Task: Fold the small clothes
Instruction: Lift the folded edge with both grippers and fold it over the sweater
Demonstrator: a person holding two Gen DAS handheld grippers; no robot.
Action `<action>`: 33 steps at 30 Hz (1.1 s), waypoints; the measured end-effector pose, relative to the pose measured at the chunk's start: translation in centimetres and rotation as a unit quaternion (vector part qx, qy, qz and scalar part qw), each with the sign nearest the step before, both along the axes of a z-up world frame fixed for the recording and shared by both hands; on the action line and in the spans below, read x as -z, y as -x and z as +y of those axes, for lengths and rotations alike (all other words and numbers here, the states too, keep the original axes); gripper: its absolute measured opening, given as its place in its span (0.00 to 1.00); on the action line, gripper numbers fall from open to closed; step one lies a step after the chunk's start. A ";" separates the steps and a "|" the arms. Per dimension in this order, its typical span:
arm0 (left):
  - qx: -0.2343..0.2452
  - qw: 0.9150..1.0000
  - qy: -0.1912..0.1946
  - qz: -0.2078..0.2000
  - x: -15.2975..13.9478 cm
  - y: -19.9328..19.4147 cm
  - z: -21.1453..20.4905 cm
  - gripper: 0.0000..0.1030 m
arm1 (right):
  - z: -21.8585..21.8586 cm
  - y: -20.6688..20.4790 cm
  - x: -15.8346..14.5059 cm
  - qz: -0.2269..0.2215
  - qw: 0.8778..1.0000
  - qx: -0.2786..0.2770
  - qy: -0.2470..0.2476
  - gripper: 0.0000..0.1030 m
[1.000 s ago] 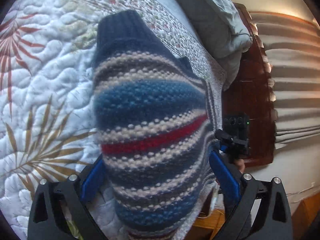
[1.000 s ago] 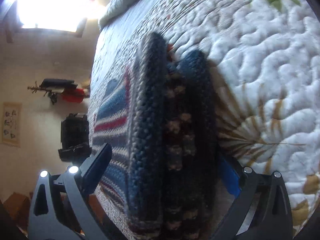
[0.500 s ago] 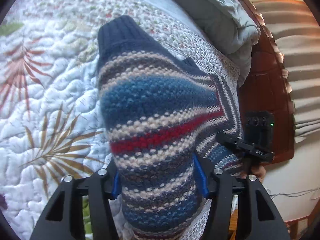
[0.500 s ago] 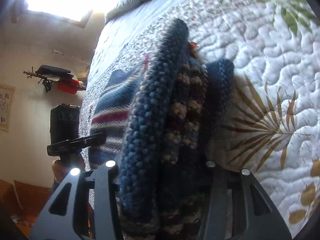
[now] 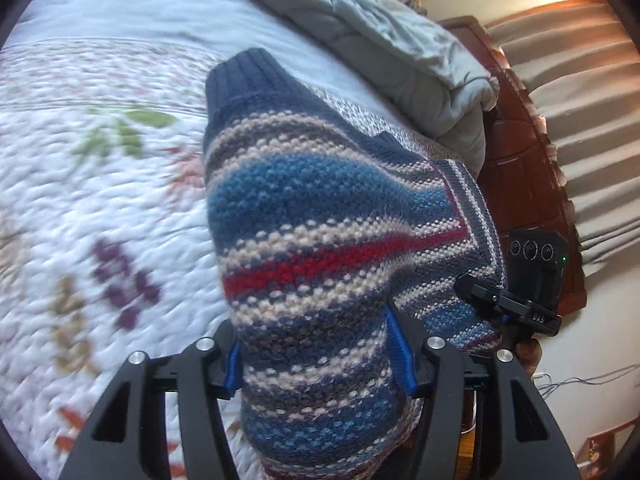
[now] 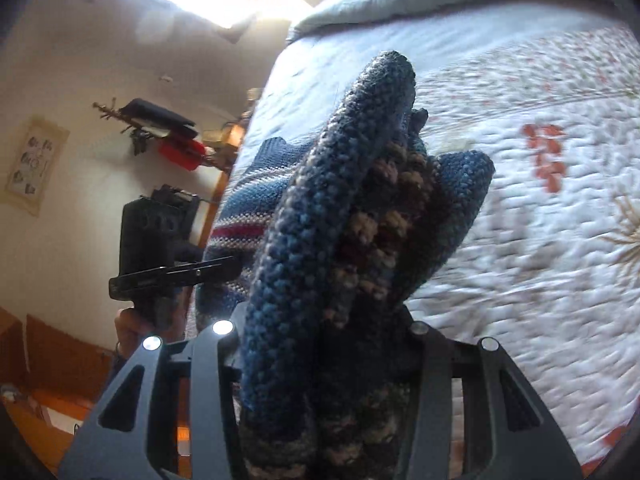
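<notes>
A small knitted sweater [image 5: 320, 240] with blue, cream and red stripes and a navy ribbed cuff hangs lifted above the quilted bed [image 5: 100, 200]. My left gripper [image 5: 316, 356] is shut on its thick folded edge, blue pads pressing both sides. In the right wrist view the same sweater [image 6: 340, 220] shows bunched in thick folds, and my right gripper [image 6: 324, 328] is shut on that bundle. The right gripper [image 5: 516, 312] appears at the sweater's far corner in the left wrist view, and the left gripper [image 6: 168, 272] appears at left in the right wrist view.
The white floral quilt [image 6: 520, 220] covers the bed below. A grey duvet [image 5: 400, 32] is heaped at the head by a dark wooden headboard [image 5: 528, 168]. Curtains [image 5: 592, 120] hang beyond. A wall shelf with red and black items [image 6: 168, 136] is at left.
Both grippers closed from wide open onto the sweater's edges, then lifted it off the quilt. The bed now looks farther below and blurred with motion.
</notes>
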State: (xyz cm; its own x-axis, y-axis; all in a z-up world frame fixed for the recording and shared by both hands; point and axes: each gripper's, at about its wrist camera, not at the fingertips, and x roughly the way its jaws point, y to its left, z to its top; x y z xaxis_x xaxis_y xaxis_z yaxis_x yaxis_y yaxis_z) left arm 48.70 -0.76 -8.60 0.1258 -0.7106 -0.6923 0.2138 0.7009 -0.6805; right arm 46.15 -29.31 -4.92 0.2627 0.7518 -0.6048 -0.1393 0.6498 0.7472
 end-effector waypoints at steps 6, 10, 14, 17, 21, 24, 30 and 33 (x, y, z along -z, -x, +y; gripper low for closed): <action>-0.026 1.000 -0.001 0.000 -1.1 5.2 7.5 0.56 | 7.5 3.5 -1.8 -0.011 1.000 -0.023 -0.016 0.42; -0.036 0.999 -0.002 0.010 0.5 8.6 11.5 0.56 | 11.5 6.1 -1.1 -0.005 0.999 -0.038 -0.025 0.42; -0.036 0.999 -0.006 0.015 3.2 11.3 14.3 0.56 | 14.7 8.6 1.3 0.014 0.999 -0.044 -0.026 0.42; -0.038 0.999 -0.002 0.028 6.2 12.8 15.5 0.56 | 16.5 10.1 3.4 0.033 0.998 -0.043 -0.016 0.42; -0.036 0.999 0.010 0.035 9.3 14.0 15.8 0.56 | 17.5 11.4 5.4 0.047 0.998 -0.040 -0.001 0.42; -0.035 0.998 0.020 0.040 10.9 14.5 15.7 0.56 | 17.7 11.8 6.3 0.053 0.998 -0.037 0.009 0.42; -0.034 0.998 0.033 0.040 12.9 15.0 16.2 0.56 | 17.4 10.6 8.0 0.069 0.997 -0.034 0.004 0.43; -0.034 0.998 0.036 0.036 13.6 15.4 16.8 0.58 | 17.3 10.4 9.1 0.082 0.996 -0.040 -0.007 0.46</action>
State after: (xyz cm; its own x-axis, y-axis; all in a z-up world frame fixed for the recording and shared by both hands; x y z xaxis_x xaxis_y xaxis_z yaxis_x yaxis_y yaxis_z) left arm 33.29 15.99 -22.23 0.1266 -0.7504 -0.6487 0.1162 0.6607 -0.7416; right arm 35.77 -12.02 -14.03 0.1000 0.7745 -0.6246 -0.0657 0.6315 0.7726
